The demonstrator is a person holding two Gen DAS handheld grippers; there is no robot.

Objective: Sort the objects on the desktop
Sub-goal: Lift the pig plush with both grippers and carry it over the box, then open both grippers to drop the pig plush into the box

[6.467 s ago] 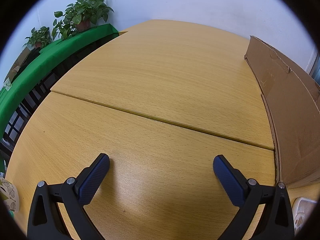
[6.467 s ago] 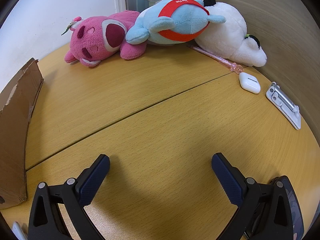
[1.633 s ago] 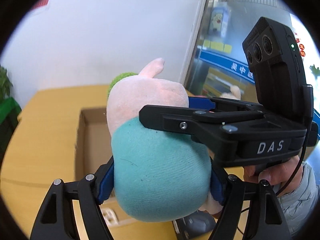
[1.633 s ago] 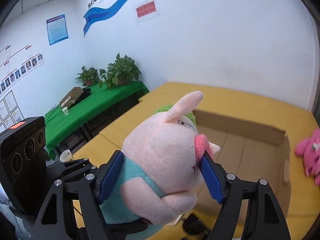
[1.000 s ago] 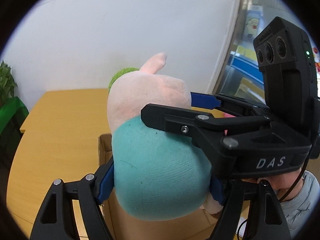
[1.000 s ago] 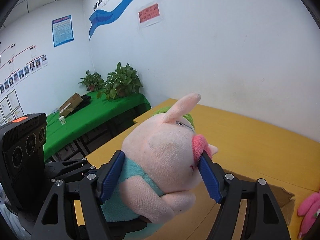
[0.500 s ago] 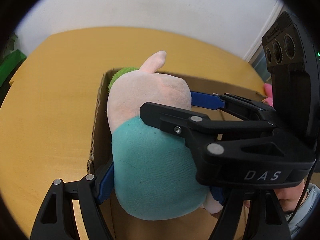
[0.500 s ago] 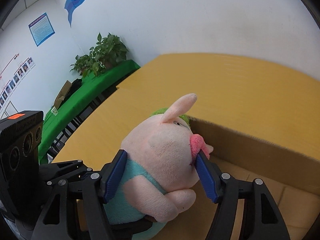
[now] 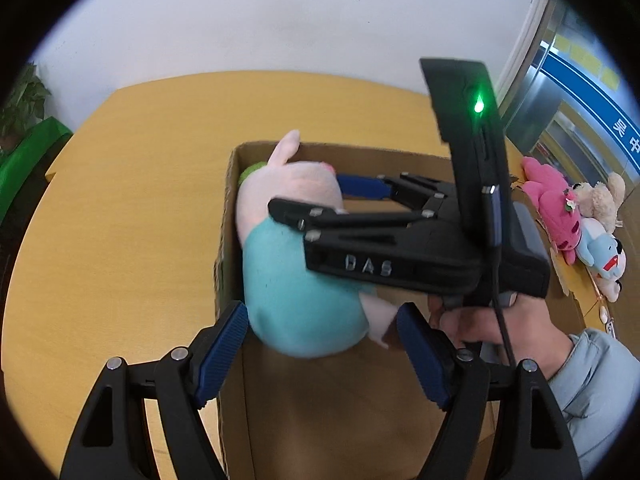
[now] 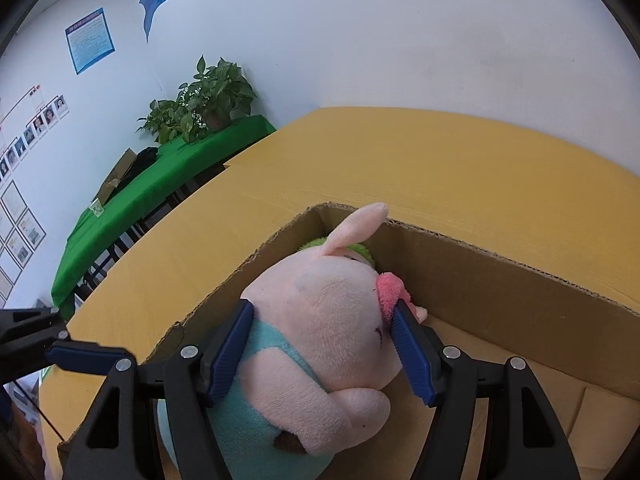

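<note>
Lowering a plush pig (image 10: 328,344) into a cardboard box (image 10: 500,280), I am carrying it with both tools at once: the right gripper (image 10: 324,348) is clamped across its pink head, while the left gripper (image 9: 320,344) is pressing one pad on the teal body and reaching for the feet with the other, whose contact I cannot make out. The right jaws have just been closing a little on the head. The pig is hanging inside the box mouth, in the left far corner, its ear (image 10: 360,224) poking above the rim; whether it is touching the floor of the box I cannot tell.

I am judging this as the placing step. Next I am expecting to ease it down, spread both jaws and draw the tools straight up.

Room is tight on the left, where the box wall is running just beside the left tool's pad (image 9: 220,344), and at the far wall beside the snout. Toward the right the box floor is lying open. More plush toys (image 9: 576,224) are waiting on the yellow table (image 9: 132,200), right of the box.
</note>
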